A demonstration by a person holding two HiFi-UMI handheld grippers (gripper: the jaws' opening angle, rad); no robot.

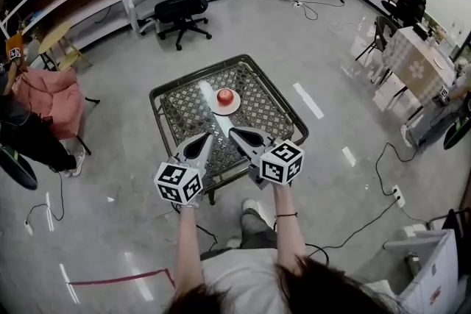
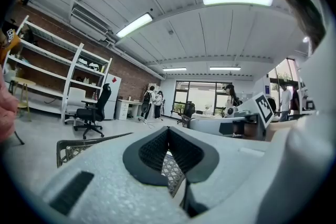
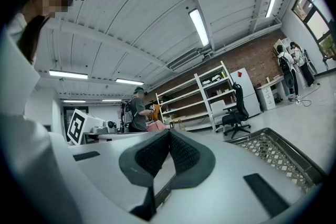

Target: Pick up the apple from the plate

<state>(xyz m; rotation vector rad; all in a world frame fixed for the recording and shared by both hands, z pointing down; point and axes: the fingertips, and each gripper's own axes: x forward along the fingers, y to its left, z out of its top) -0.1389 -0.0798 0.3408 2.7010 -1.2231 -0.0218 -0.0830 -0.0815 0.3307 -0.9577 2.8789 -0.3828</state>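
While both grippers point level above the near edge of the mesh-top table (image 1: 266,101), the apple (image 1: 225,95) rests on the white plate (image 1: 225,109) at the table's centre, well apart from both tools. The left gripper (image 1: 207,137) has its jaws closed tip to tip, with nothing between them. The right gripper (image 1: 235,132) has its jaws closed in the same way, empty.
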